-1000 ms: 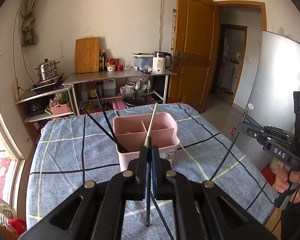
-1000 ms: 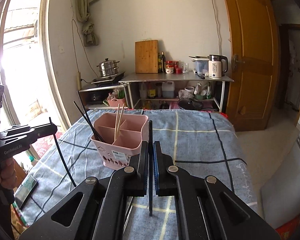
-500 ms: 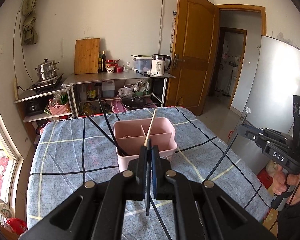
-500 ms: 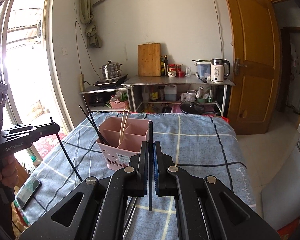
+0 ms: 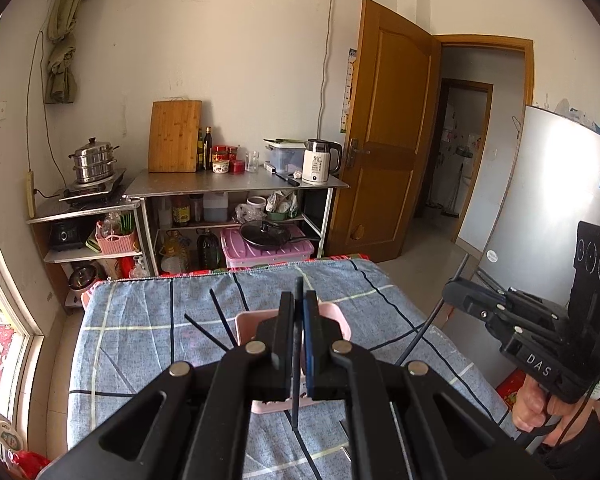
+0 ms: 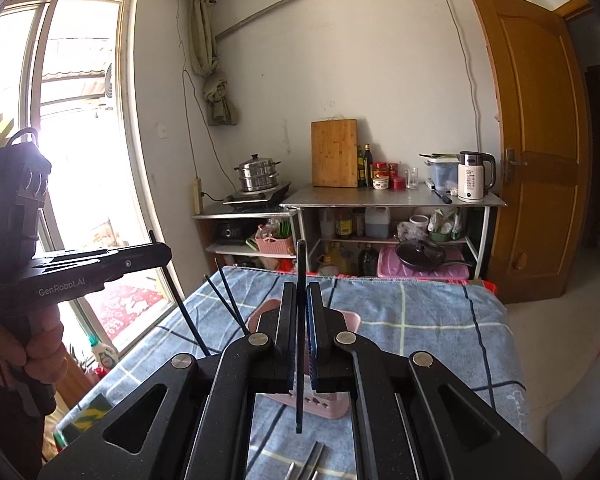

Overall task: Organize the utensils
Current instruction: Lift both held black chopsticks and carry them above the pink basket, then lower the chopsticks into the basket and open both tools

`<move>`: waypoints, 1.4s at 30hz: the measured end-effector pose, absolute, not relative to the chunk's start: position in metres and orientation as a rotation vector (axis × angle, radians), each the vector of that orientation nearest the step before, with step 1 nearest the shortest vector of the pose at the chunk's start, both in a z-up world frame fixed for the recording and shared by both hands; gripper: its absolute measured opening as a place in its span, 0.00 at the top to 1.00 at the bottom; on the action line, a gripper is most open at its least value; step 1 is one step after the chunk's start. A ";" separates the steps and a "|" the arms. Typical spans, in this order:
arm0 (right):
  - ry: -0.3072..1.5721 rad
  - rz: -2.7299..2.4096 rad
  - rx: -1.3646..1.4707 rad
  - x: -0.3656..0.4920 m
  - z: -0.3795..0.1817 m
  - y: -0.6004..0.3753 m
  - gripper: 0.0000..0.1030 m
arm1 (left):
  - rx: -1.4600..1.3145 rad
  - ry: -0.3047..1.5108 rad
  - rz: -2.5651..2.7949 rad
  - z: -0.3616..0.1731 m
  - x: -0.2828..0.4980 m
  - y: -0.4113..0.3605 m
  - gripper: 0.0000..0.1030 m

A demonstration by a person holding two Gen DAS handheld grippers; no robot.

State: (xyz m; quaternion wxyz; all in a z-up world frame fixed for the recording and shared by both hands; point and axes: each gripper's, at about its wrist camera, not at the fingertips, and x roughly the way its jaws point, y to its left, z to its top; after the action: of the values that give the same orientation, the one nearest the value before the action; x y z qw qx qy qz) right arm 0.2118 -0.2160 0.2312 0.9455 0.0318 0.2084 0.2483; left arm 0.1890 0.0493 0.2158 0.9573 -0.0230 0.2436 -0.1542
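My left gripper (image 5: 299, 300) is shut on a thin black chopstick (image 5: 295, 408) that stands upright between its pads. Behind its fingers the pink divided caddy (image 5: 246, 326) rests on the blue checked tablecloth (image 5: 140, 320), with two black chopsticks (image 5: 220, 320) leaning out to the left. My right gripper (image 6: 301, 292) is shut on another black chopstick (image 6: 300, 264), also upright, above the caddy (image 6: 262, 316). Each gripper shows in the other's view: the right gripper (image 5: 450, 292) at the right with its stick, the left gripper (image 6: 164, 252) at the left. The caddy's compartments are mostly hidden.
Metal utensils (image 6: 312, 456) lie on the cloth close below the right gripper. A steel shelf (image 5: 236, 184) with kettle, jars and cutting board stands beyond the table. A wooden door (image 5: 384, 152) is at the back right, a fridge (image 5: 548, 208) to the right, a window (image 6: 80, 140) to the left.
Both grippers have risen with their chopsticks. The caddy has dropped lower in both views and is now largely covered by the fingers; the wooden chopstick in it is no longer seen.
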 end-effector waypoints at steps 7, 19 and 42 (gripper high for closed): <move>0.388 0.521 0.097 0.239 0.245 -0.196 0.96 | -0.050 0.476 -0.289 0.235 0.214 0.056 0.96; 0.356 0.531 0.121 0.272 0.238 -0.177 0.96 | -0.063 0.420 -0.290 0.235 0.242 0.064 0.96; 0.564 0.513 0.066 0.293 0.161 -0.161 0.95 | -0.117 0.599 -0.262 0.145 0.267 0.071 0.89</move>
State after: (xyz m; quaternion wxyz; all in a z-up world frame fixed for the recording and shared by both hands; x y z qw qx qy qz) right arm 0.2926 -0.1614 0.1608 0.9278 0.0321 0.2750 0.2501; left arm 0.2672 0.0714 0.1448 0.9454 -0.0574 0.2938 -0.1285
